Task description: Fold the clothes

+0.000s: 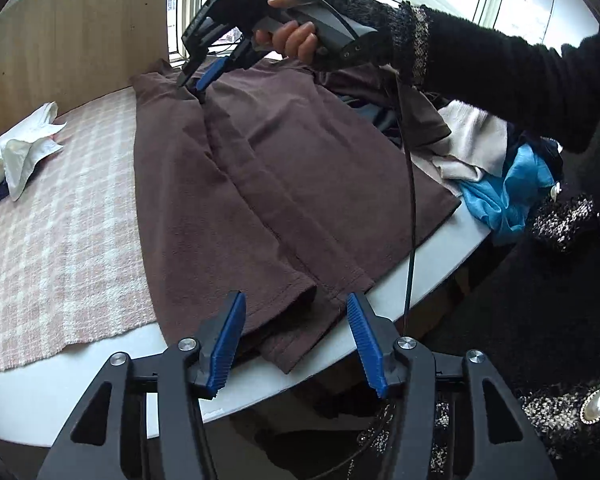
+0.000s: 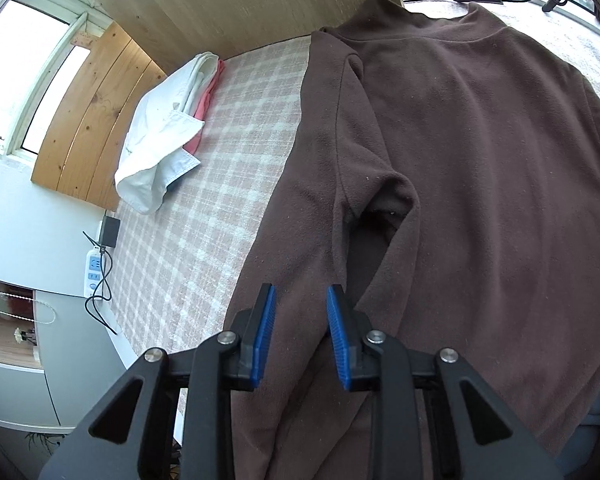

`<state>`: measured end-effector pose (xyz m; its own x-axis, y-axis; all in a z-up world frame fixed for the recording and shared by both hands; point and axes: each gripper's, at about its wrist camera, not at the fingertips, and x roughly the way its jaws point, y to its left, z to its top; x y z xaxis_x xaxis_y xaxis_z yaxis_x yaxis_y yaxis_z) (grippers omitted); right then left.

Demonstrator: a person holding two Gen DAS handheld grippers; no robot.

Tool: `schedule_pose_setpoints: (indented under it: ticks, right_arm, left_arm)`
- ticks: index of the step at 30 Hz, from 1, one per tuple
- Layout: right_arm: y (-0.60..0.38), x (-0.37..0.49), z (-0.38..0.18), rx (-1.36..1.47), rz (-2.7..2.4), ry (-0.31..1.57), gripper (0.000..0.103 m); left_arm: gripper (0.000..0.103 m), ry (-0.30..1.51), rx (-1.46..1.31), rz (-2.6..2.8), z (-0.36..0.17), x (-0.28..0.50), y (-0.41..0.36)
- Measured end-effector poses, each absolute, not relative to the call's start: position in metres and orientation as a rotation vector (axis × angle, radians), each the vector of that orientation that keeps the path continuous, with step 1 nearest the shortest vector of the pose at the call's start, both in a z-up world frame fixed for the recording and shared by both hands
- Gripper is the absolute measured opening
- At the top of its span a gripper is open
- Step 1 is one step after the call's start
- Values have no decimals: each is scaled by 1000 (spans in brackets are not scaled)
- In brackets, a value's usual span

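Where collar meets window, brown fleece top (image 2: 480, 168) lengthwise

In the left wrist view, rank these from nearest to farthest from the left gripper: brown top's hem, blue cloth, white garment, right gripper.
From the left gripper:
1. Brown top's hem, just ahead between its fingers.
2. Blue cloth, to the right at the table edge.
3. White garment, far left on the checked cover.
4. Right gripper, farthest, at the top's far end.
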<state>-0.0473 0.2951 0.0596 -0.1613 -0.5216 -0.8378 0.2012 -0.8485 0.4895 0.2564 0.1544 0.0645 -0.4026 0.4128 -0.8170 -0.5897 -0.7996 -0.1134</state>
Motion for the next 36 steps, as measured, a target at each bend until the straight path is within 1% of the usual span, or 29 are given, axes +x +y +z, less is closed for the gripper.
schedule_pose_setpoints:
  ticks: [1, 3, 4, 5, 6, 10, 11, 12, 13, 15, 16, 17, 18, 20, 21, 23, 26, 27, 29, 31, 33, 35, 36]
  right_arm:
    - [298, -46, 61, 1642, -2055, -364, 27]
    - [305, -44, 60, 1655, -2042, -369, 27]
    - [309, -43, 59, 1662, -2040, -371, 27]
    - [313, -43, 57, 1668, -2042, -372, 27]
    - [316, -44, 55, 1672, -2046, -378, 27]
    - [326, -58, 51, 1662, -2059, -459, 27]
    - [327, -63, 50, 1654, -2063, -485, 30]
    - [327, -69, 48, 1653, -2067, -500, 36]
    - [324, -74, 46, 1657, -2069, -504, 39]
    - [317, -83, 40, 1672, -2067, -494, 39]
    - [313, -85, 37, 1672, -2083, -467, 36]
    - [310, -87, 35, 1668, -2116, -423, 27]
    - [309, -88, 33, 1682, -2138, -388, 2]
    - [312, -91, 25, 1752, -2161, -341, 2]
    - [314, -91, 24, 1777, -2160, -332, 2]
    - [322, -89, 32, 1784, -2142, -352, 3]
    - [331, -83, 65, 1642, -2190, -377, 4]
    - [330, -83, 76, 1580, -2203, -380, 4]
    - [321, -89, 91, 1469, -2217, -380, 5]
    - [304, -100, 92, 1417, -2200, -374, 11]
    - [282, -114, 79, 1423, -2179, -303, 12]
    - [263, -124, 59, 1472, -2217, -150, 12]
    - [257, -127, 49, 1496, -2254, -76, 12]
  left_arm:
    - [48, 283, -1225, 2207, 58, 253, 160]
    - [26, 218, -1263, 2213, 48, 243, 155]
    - [22, 169, -1265, 2211, 46, 240, 151]
    - [8, 127, -1251, 2213, 47, 239, 146]
    - [2, 102, -1239, 2216, 49, 238, 144]
    - [1, 14, -1142, 2214, 73, 245, 137]
    - [1, 1, -1127, 2209, 79, 246, 136]
    - [1, -10, -1115, 2206, 83, 247, 136]
    - [1, -23, -1108, 2200, 86, 248, 135]
    - [1, -43, -1096, 2179, 87, 249, 136]
    - [1, -48, -1096, 2167, 86, 250, 137]
    - [1, -49, -1099, 2154, 83, 250, 139]
    - [2, -45, -1121, 2131, 76, 249, 141]
    - [4, -18, -1275, 2061, 50, 242, 146]
    - [1, -9, -1334, 2035, 42, 240, 147]
    - [2, -26, -1339, 2032, 46, 244, 141]
    - [3, -93, -1262, 2106, 74, 247, 123]
    - [5, -119, -1235, 2139, 83, 246, 117]
    - [5, -132, -1241, 2201, 85, 235, 112]
    - [6, -127, -1275, 2260, 79, 220, 110]
    - [6, -125, -1310, 2308, 72, 206, 110]
    - [6, -122, -1362, 2306, 56, 196, 116]
    - [6, -75, -1411, 2305, 46, 193, 120]
